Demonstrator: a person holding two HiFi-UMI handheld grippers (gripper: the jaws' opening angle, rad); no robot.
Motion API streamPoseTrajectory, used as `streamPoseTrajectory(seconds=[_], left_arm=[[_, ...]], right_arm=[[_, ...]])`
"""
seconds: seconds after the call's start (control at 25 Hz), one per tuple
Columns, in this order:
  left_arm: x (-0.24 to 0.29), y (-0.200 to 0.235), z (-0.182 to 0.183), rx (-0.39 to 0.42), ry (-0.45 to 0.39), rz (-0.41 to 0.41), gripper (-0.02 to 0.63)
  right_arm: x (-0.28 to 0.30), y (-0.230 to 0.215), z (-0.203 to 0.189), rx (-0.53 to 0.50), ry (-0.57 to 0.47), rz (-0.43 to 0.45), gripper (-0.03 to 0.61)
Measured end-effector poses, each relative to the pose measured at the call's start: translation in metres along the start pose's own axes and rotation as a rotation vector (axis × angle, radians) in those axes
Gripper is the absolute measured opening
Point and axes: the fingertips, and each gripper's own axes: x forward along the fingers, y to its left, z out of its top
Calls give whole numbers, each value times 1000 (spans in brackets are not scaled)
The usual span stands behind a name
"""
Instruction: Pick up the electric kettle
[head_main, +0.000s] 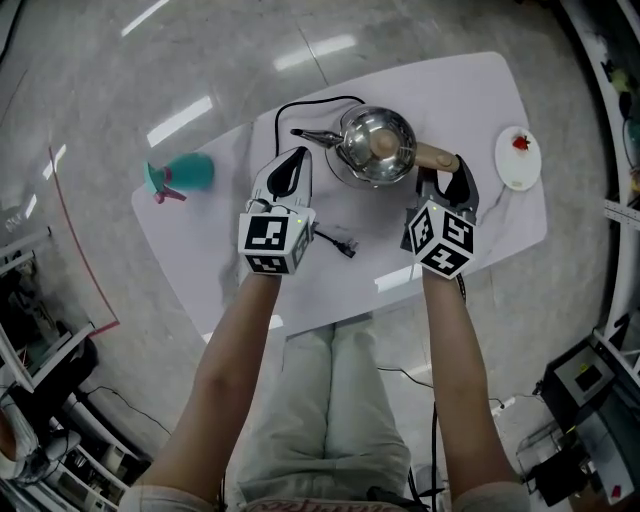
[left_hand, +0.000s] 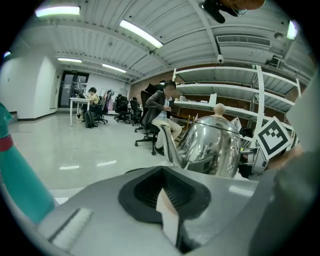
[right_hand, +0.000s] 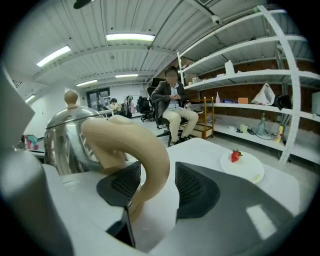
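The left gripper (head_main: 296, 158) is hovering left of centre in the head view with its jaws clenched on nothing, its tips pointing toward the spout (head_main: 312, 134); a teal spray bottle (head_main: 182, 174) is lying well off to its left on the white table (head_main: 470, 90). A black cord (head_main: 310, 103) is looping behind that gripper toward the kettle's foot, and a loose plug (head_main: 340, 245) is lying just to its right. The electric kettle (head_main: 375, 145) is standing upright at upper centre of the frame, polished steel with a knobbed lid, its beige handle (head_main: 437, 157) sticking out to the right. The right gripper (head_main: 445, 180) is straddling that handle: in the right gripper view the jaws are standing apart with the curved handle (right_hand: 150, 160) between the two ribbed pads, the left pad at or nearly at the handle and a gap showing at the right one, so nothing is being squeezed yet. The kettle is probably going to feel rigid and fairly heavy, more so if filled, and its steel body is looking slick, so the handle is likely the only sound place to hold, gripped near its upper bend to limit tipping. Farther right a small white plate (head_main: 518, 158) is carrying a strawberry (head_main: 521, 143)
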Motion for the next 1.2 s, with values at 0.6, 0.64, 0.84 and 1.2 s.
streamPoseTrajectory(seconds=[0.6, 0.64, 0.84, 1.2], left_arm=[[44, 26, 4, -92, -14, 76, 5], [43, 25, 5, -96, -17, 79, 5], [40, 27, 7, -101, -22, 99, 5], [23, 21, 45, -96, -90, 113, 5]], right_arm=[[33, 4, 10, 79, -58, 83, 89], [31, 3, 11, 76, -61, 90, 89], [26, 6, 14, 58, -61, 96, 92], [2, 11, 45, 111, -82, 96, 94]])
